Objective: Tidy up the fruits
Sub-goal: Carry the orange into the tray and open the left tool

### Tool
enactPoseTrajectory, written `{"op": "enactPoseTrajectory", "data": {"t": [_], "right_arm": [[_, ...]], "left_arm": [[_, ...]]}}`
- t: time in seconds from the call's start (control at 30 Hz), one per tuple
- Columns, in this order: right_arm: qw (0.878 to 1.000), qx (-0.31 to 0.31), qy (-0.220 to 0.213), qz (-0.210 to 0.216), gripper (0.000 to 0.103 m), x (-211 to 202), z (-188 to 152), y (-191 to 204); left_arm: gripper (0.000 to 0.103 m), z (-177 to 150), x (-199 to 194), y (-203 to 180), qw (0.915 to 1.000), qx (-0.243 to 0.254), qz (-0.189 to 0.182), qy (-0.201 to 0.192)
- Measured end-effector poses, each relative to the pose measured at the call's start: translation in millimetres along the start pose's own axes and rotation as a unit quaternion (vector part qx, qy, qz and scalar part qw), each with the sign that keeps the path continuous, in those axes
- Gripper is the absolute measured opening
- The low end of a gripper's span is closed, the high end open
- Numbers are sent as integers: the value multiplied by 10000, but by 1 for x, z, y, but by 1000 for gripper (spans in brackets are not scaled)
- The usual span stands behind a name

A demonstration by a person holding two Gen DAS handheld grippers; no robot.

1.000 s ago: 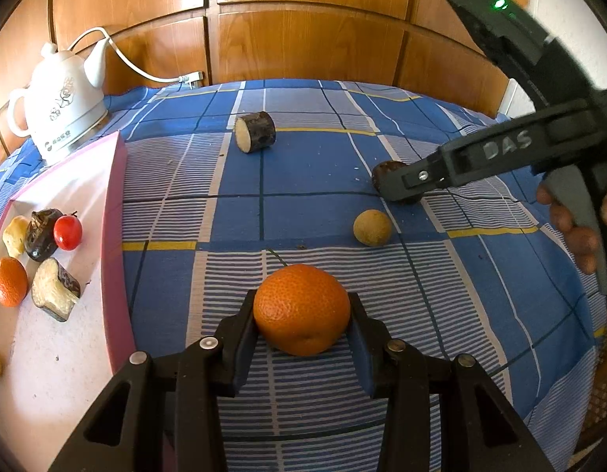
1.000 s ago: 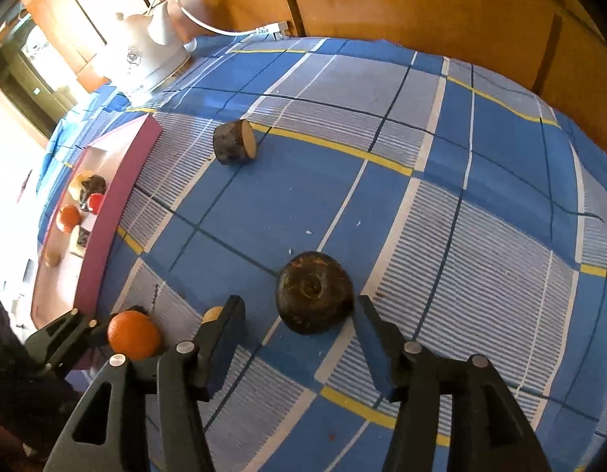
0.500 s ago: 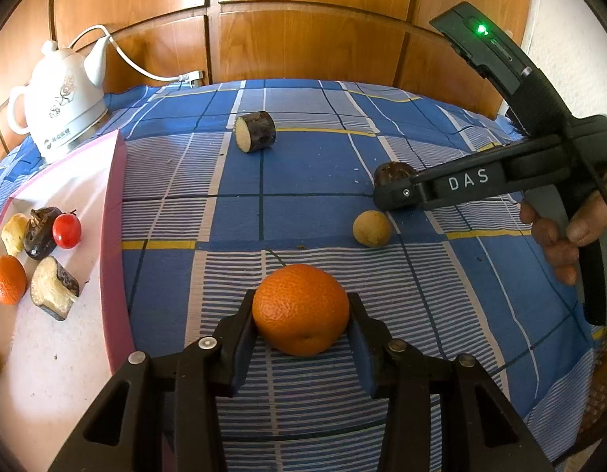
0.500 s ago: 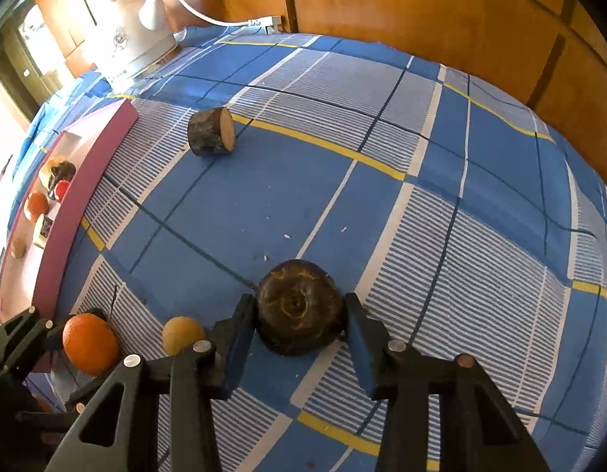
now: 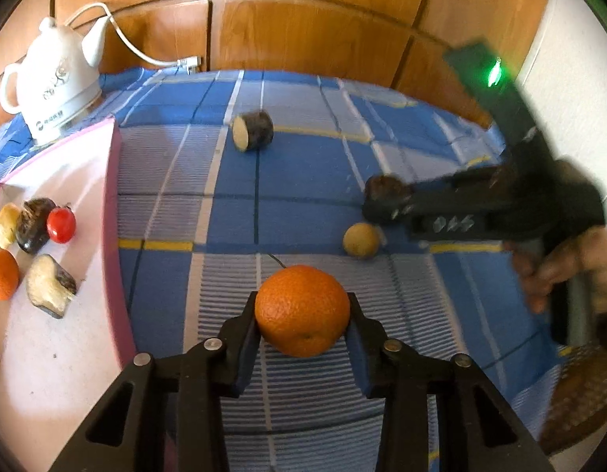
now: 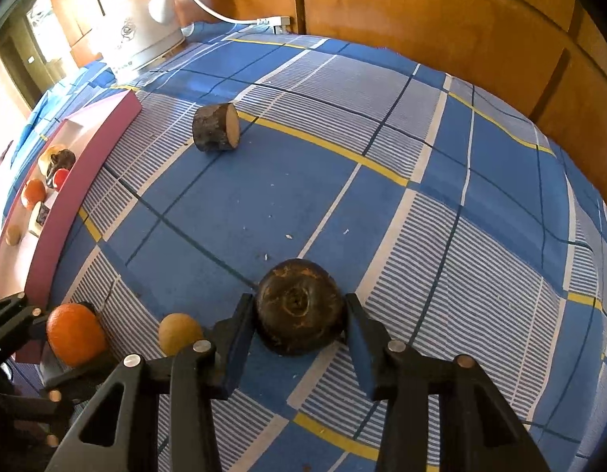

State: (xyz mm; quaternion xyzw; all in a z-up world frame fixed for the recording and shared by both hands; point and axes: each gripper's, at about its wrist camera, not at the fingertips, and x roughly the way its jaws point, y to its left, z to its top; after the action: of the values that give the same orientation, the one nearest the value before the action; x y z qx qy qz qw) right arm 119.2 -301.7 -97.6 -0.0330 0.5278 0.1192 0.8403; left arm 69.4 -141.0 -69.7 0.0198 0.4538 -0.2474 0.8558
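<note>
Orange fruit (image 5: 302,310) bright orange; round fruit (image 6: 299,312) dark brown; small ball fruit (image 5: 361,240) tan. Cloth (image 6: 382,165) blue w/ white stripes, yellow lines. Tray (image 5: 112,212) pink rim, white inside. Kettle (image 5: 53,82) white.

A lived-in room of a home, set up as a table for sorting fruit.

A blue checked tablecloth (image 6: 382,149) with yellow lines covers the surface, and varnished wooden wall panels (image 5: 303,31) fill the top of both views. In the upper left stands a white ceramic electric kettle (image 5: 53,82), its white cord (image 5: 146,53) trailing to a plug against the panelling. Bright daylight enters at the far left of the right wrist view.
</note>
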Motion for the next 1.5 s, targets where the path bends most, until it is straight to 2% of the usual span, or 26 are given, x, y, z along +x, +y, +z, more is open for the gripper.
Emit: {"op": "enactPoseTrajectory", "data": {"t": [0.1,0.2,0.3,0.4,0.57,0.67,0.73,0.9,1.0,1.03,1.13,1.33,1.5], "right_arm": [[10000,-18,-9,-15,45,0,0,1],[10000,-46,-15,-20,45,-1,-1,1],[10000,-60,-17,-30,45,-1,-1,1],[10000,-75,-18,-49,45,-1,-1,1],[9999,-123,-20,-110,45,-2,-1,4],[9999,-111,-22,-113,45,-2,-1,4],[9999,-114,-24,-111,45,-1,-1,4],[9999,-100,-27,-113,45,-2,-1,4],[9999,-97,-22,-109,45,-1,-1,3],[9999,-96,-21,-109,45,-1,-1,3],[9999,-102,-21,-121,45,-2,-1,3],[9998,-124,-33,-158,45,-2,-2,5],[9998,-104,-31,-153,45,-2,-2,6]], "left_arm": [[39,11,-28,11,9991,-229,-203,-309],[40,22,-58,36,9961,-582,-120,-645],[40,30,-82,69,9911,-965,235,-889],[40,32,-102,119,9822,-1390,709,-1047],[40,27,-108,189,9693,-1875,1301,-913],[40,28,-99,212,9670,-1866,1560,-762],[40,29,-91,221,9666,-1901,1585,-670],[41,24,-73,229,9665,-1886,1677,-462],[59,21,-77,230,9649,-1947,1703,-463],[61,20,-80,228,9633,-1934,1791,-508],[61,16,-87,225,9602,-1994,1877,-541],[61,-2,-104,206,9458,-2238,2246,-700],[61,-15,-115,175,9471,-2068,2302,-850]]}}
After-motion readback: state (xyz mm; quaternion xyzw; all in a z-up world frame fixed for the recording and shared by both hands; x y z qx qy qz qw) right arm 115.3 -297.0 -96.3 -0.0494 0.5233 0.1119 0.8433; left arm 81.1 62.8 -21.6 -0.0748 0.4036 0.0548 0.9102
